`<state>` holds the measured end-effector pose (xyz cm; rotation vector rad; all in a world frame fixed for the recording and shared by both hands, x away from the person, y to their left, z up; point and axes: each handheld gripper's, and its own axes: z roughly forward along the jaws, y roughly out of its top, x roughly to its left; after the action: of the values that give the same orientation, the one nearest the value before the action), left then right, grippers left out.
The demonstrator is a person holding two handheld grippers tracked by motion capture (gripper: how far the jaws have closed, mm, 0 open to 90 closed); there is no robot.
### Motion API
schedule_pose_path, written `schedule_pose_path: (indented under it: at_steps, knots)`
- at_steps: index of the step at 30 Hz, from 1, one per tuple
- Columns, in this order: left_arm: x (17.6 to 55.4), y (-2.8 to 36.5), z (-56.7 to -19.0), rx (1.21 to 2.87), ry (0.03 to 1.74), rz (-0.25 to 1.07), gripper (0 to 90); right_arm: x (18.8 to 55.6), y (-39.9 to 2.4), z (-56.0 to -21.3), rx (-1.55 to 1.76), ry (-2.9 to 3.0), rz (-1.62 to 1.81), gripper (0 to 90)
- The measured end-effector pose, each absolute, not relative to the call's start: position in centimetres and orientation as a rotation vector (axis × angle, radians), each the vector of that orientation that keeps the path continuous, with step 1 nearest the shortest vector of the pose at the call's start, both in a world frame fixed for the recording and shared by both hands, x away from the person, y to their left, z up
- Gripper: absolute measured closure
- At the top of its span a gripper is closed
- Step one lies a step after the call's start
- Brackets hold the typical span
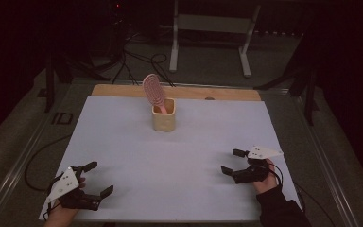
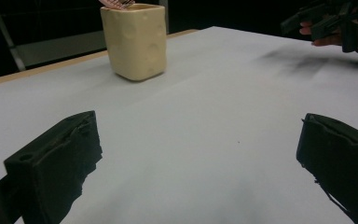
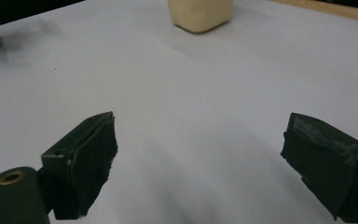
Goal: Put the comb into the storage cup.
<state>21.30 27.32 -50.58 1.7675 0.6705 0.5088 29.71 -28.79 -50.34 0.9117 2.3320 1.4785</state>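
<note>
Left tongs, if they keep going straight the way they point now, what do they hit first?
Probably nothing nearby: the left tongs stand open over bare white table. The cream cup sits left of that line, the right tongs off to the right; depth is uncertain.

A pale yellow, squarish holder cup with dimpled walls [image 1: 163, 120] stands upright on the white table sheet, toward the far middle – well apart from both near corners. A pink oval hairbrush with a slotted head [image 1: 152, 89] stands in it, handle down, head up, tilted slightly to the left
</note>
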Motion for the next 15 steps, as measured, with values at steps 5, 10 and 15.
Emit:
schedule_pose_path:
  at_steps: [5,10,15]
  knots:
    - [21.3,27.3,-50.6,1.769,0.67,0.509,0.0,28.9,-29.5,-50.8,0.95,2.323,1.512,9.5]
    - [21.3,27.3,-50.6,1.771,0.67,0.509,0.0,28.1,-30.0,-50.8,0.972,2.305,1.528,9.5]
    - [21.3,27.3,-50.7,1.772,0.673,0.506,0.0,27.8,-30.3,-51.2,0.981,2.296,1.449,9.5]
